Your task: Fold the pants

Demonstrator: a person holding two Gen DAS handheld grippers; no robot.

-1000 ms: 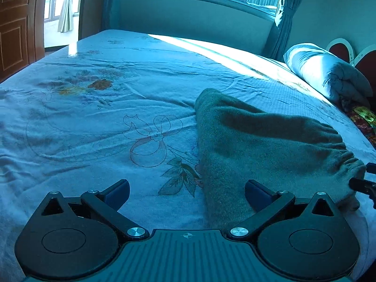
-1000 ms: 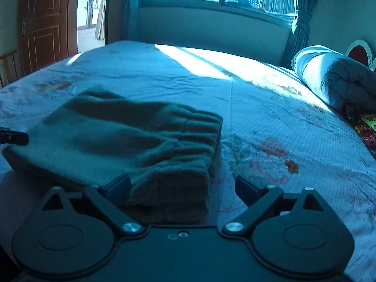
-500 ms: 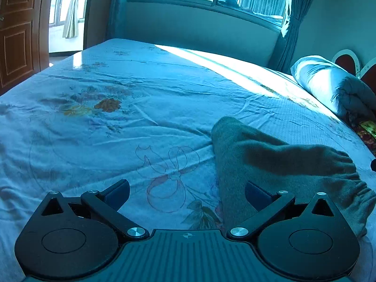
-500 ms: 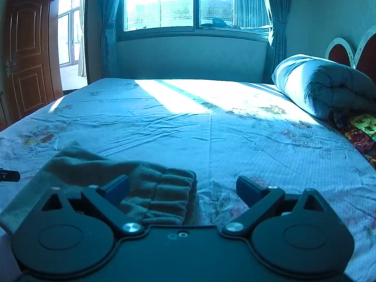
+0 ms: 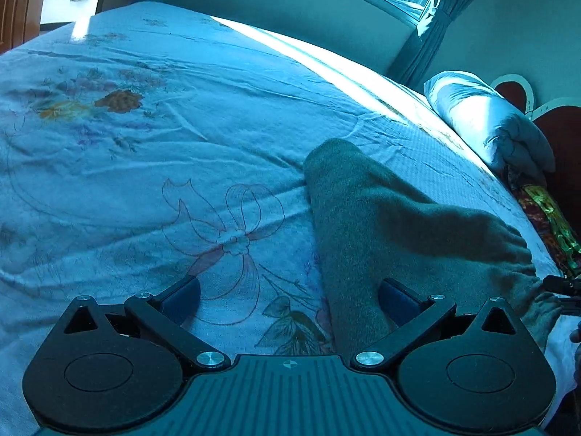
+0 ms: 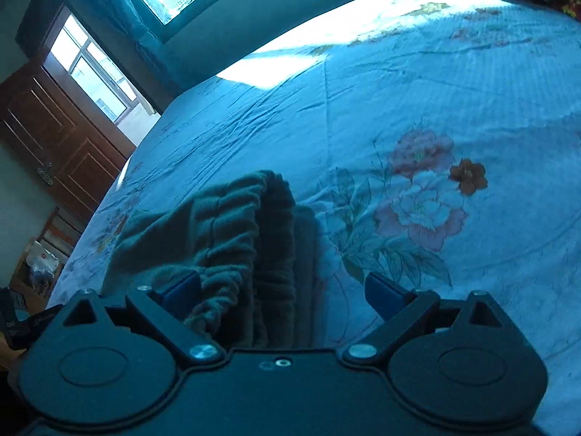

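Grey-green fleece pants [image 5: 392,225] lie folded on the floral bedsheet [image 5: 152,167]. The left gripper [image 5: 288,299] has its fingers spread, gripping nothing; the bundle's left edge runs between them, its long axis stretching away ahead and rightward. The right gripper [image 6: 281,289], also spread and empty, straddles the elastic waistband [image 6: 250,239], its left finger touching the gathered cloth. The right gripper seems nearer the waistband. Beyond, a rolled quilt [image 5: 490,123] lies well apart.
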